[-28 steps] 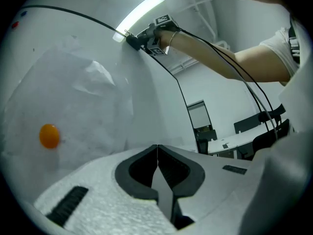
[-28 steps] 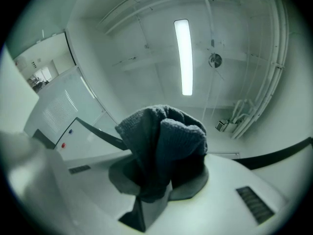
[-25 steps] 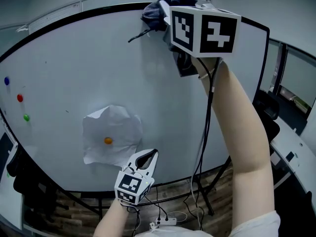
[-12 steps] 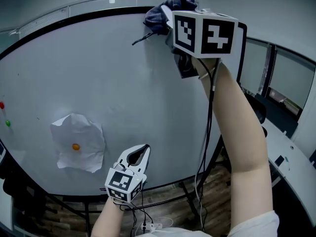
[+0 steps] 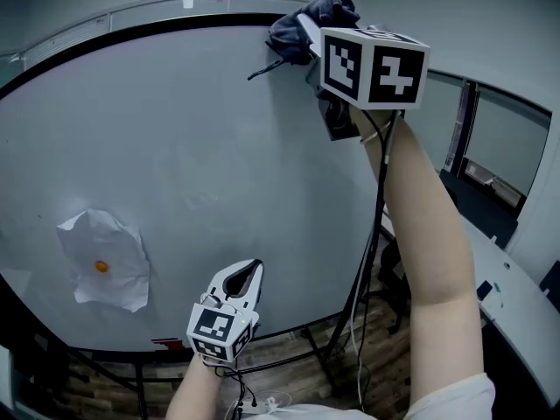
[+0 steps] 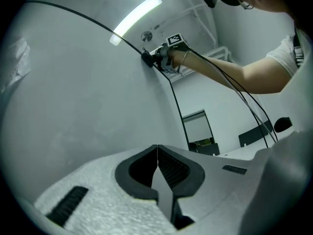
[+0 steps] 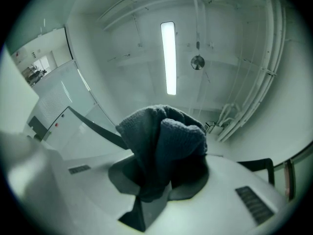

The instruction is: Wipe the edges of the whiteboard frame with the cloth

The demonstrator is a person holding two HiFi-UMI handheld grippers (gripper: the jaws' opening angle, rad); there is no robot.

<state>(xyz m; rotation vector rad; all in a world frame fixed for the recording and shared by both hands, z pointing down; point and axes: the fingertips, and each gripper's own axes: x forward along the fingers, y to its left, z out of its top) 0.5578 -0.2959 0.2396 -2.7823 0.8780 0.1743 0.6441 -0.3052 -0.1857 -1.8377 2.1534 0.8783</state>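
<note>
Right gripper [image 5: 308, 35] is raised high, fingers clamped on the dark blue knitted cloth [image 5: 313, 13], which is bunched against the black top edge of the whiteboard frame [image 5: 157, 24]. This looks like mid-wipe along the top. Left gripper [image 5: 248, 274] hangs low, fingers together, empty. Next move, likely: drag right toward the corner, keeping pressure on. Compared with a second ago, the cloth is further right along the frame, and the crumpled white paper [image 5: 103, 259] sits further left in the head view.

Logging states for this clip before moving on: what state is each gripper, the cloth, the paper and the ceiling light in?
right gripper: shut on cloth, raised to the whiteboard frame top edge
left gripper: shut, empty, held low
cloth: bunched between the jaws
paper sheet: crumpled, pinned to the board by an orange magnet
ceiling light: on
</note>
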